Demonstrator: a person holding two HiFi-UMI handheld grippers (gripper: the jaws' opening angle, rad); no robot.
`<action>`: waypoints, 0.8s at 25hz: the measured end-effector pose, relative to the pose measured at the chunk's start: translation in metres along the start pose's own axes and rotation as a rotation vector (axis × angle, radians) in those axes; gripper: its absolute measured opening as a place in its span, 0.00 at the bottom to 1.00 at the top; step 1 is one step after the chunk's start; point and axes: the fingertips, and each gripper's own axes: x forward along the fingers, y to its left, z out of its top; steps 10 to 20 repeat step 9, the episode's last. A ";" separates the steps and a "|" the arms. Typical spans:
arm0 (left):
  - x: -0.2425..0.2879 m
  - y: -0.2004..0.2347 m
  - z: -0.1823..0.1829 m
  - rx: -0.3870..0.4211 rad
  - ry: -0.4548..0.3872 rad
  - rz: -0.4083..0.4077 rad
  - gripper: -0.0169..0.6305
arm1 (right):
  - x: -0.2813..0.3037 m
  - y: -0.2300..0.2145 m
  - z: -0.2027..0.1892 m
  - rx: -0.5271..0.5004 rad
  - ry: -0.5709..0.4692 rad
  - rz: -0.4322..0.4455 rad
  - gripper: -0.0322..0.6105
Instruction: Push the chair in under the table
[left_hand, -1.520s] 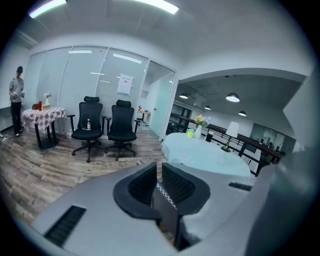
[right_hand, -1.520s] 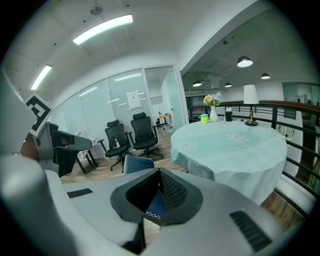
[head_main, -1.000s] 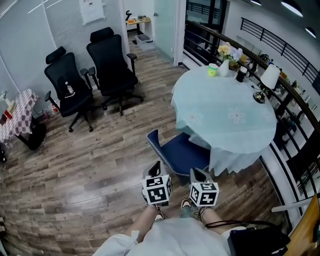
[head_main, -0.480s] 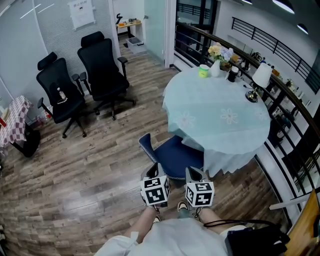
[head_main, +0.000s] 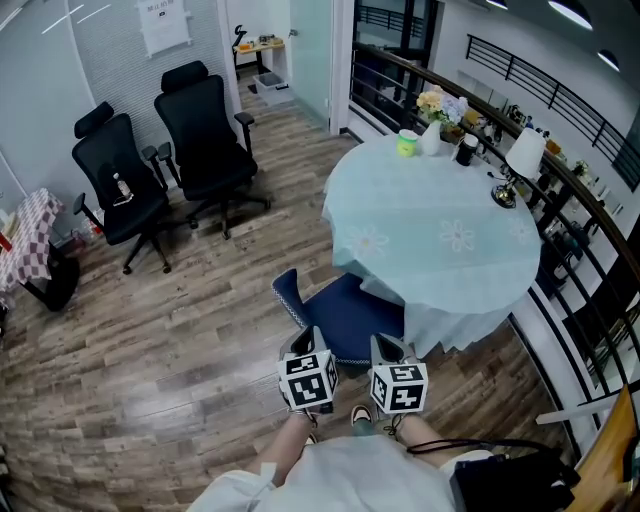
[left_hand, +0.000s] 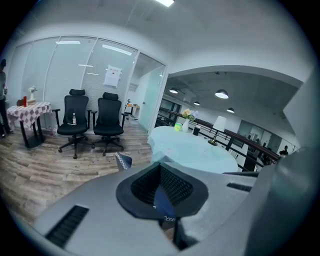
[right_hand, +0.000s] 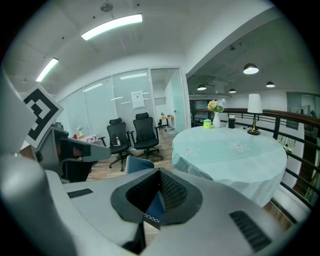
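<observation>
We stand on a wood-plank floor (head_main: 170, 350), where two black office chairs, the taller (head_main: 208, 135) just beside the shorter (head_main: 118, 190), sit before a glass partition wall (left_hand: 65, 75) bearing a white notice (head_main: 164, 24). At the left edge we see a small table under a red-checked cloth (head_main: 28, 240), on the right a black railing (head_main: 560, 90), and overhead strip lights (right_hand: 111, 26) and round ceiling lamps (right_hand: 250, 68).
</observation>
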 end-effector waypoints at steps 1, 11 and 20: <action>0.000 0.001 0.001 -0.002 -0.001 0.005 0.03 | 0.000 -0.001 0.000 0.002 0.002 0.001 0.07; 0.007 0.005 0.009 -0.010 -0.009 0.031 0.03 | 0.006 -0.009 0.005 0.007 0.004 0.006 0.07; 0.007 0.005 0.009 -0.010 -0.009 0.031 0.03 | 0.006 -0.009 0.005 0.007 0.004 0.006 0.07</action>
